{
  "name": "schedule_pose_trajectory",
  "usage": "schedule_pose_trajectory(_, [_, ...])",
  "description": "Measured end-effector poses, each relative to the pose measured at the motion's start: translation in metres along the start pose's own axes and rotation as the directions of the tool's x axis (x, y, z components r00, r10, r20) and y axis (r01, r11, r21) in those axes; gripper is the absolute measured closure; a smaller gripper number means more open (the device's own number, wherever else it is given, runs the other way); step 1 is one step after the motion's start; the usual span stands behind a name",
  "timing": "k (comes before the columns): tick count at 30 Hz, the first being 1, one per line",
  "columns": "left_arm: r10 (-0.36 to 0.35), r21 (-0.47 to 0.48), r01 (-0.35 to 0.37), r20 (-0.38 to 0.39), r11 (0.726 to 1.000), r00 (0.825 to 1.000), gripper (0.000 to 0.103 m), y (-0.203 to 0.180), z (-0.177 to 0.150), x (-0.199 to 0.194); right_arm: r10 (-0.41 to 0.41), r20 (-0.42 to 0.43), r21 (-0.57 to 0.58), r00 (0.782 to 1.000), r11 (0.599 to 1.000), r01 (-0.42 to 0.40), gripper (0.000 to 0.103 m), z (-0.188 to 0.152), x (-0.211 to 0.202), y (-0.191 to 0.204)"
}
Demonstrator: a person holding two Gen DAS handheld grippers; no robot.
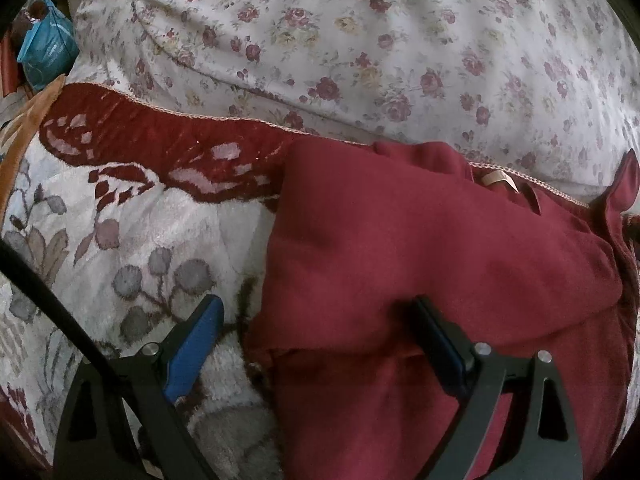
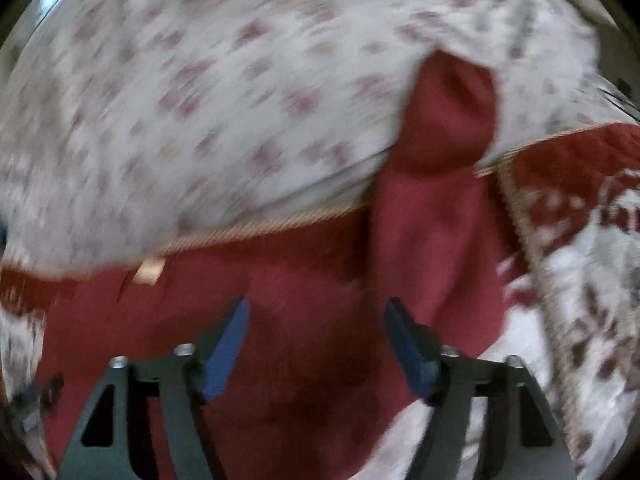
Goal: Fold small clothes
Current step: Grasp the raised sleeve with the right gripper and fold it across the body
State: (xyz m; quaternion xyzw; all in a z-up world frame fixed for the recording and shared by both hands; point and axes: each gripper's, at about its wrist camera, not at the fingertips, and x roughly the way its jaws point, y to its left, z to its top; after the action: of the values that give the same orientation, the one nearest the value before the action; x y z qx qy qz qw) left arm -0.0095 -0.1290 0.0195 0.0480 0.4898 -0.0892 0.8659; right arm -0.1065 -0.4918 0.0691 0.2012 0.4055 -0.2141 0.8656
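Note:
A dark red garment (image 1: 420, 248) lies partly folded on a plush floral blanket (image 1: 132, 240), its neck label (image 1: 498, 179) near the far edge. My left gripper (image 1: 316, 308) is open and straddles the garment's left edge, one finger on the blanket and one over the cloth. In the blurred right wrist view my right gripper (image 2: 316, 316) is open, just above the same red garment (image 2: 304, 344). One sleeve (image 2: 448, 120) stretches away onto the flowered pillow. The label (image 2: 149, 270) shows at left.
A large pillow (image 1: 360, 40) with a rose print lies behind the garment, also seen in the right wrist view (image 2: 200, 100). The blanket has a dark red border with braided trim (image 1: 168, 136). A blue packet (image 1: 48, 56) sits at the far left.

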Motion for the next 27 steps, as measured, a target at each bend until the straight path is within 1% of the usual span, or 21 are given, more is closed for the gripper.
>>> schedule_pose_trajectory(1, [0.0,-0.002,0.0,0.0,1.0,1.0,0.01,0.0,0.0,0.001,-0.024,0.01,0.034,1.0,0.999,0.024,0.024,0.012,0.004,-0.012])
schedule_pose_trajectory(3, [-0.001,-0.002,0.001,-0.001,1.0,1.0,0.01,0.0,0.001,0.001,-0.06,-0.007,0.046,0.998,0.997,0.06,0.024,0.027,0.014,-0.021])
schedule_pose_trajectory(4, [-0.002,-0.003,0.002,-0.001,1.0,1.0,0.01,0.0,0.001,0.001,-0.071,-0.016,0.049,0.997,0.996,0.071,0.024,0.035,0.019,-0.025])
schedule_pose_trajectory(6, [-0.005,0.0,0.005,-0.001,1.0,1.0,0.01,-0.001,0.001,0.002,-0.069,-0.008,0.059,0.998,0.996,0.069,0.024,0.051,0.028,-0.029])
schedule_pose_trajectory(8, [-0.006,0.005,0.006,0.0,1.0,1.0,0.01,-0.001,0.001,0.003,-0.071,0.025,0.078,0.997,0.995,0.069,0.024,0.068,0.036,-0.033])
schedule_pose_trajectory(12, [-0.017,0.004,0.017,-0.005,1.0,1.0,0.009,0.0,0.003,0.005,-0.123,0.11,0.118,0.986,0.987,0.11,0.024,0.095,0.044,-0.048])
schedule_pose_trajectory(14, [-0.021,0.001,0.021,-0.009,1.0,1.0,0.009,0.0,0.004,0.006,-0.108,0.12,0.142,0.987,0.986,0.091,0.024,0.104,0.053,-0.057])
schedule_pose_trajectory(16, [-0.024,0.001,0.024,-0.011,1.0,1.0,0.009,0.0,0.005,0.007,-0.07,0.118,0.157,0.991,0.986,0.051,0.024,0.111,0.064,-0.063])
schedule_pose_trajectory(19, [-0.023,0.001,0.023,-0.01,1.0,1.0,0.009,0.0,0.006,0.007,-0.058,0.129,0.133,0.99,0.99,0.041,0.025,0.117,0.073,-0.065])
schedule_pose_trajectory(21, [-0.021,0.007,0.021,-0.009,1.0,1.0,0.009,-0.001,0.007,0.008,-0.04,0.132,0.115,0.99,0.993,0.025,0.028,0.12,0.076,-0.065])
schedule_pose_trajectory(22, [-0.021,0.009,0.021,-0.01,1.0,1.0,0.009,-0.001,0.007,0.008,-0.023,0.129,0.104,0.991,0.995,0.01,0.031,0.12,0.075,-0.066])
schedule_pose_trajectory(23, [-0.022,0.009,0.022,-0.013,1.0,1.0,0.009,-0.001,0.008,0.008,-0.016,0.126,0.095,0.992,0.995,0.004,0.047,0.12,0.072,-0.066])
schedule_pose_trajectory(24, [-0.024,0.009,0.025,-0.016,1.0,1.0,0.009,0.0,0.009,0.008,-0.018,0.123,0.084,0.992,0.996,0.007,0.076,0.122,0.068,-0.068])
schedule_pose_trajectory(25, [-0.024,0.007,0.024,-0.014,1.0,1.0,0.009,-0.001,0.009,0.008,-0.02,0.114,0.071,0.993,0.997,0.012,0.089,0.124,0.062,-0.07])
schedule_pose_trajectory(26, [-0.026,0.003,0.026,-0.014,1.0,1.0,0.009,0.0,0.01,0.007,-0.004,0.109,0.071,0.994,0.997,-0.004,0.093,0.129,0.057,-0.078])
schedule_pose_trajectory(27, [-0.027,0.001,0.027,-0.013,1.0,1.0,0.009,0.0,0.011,0.006,0.009,0.105,0.069,0.994,0.997,-0.017,0.093,0.132,0.05,-0.082])
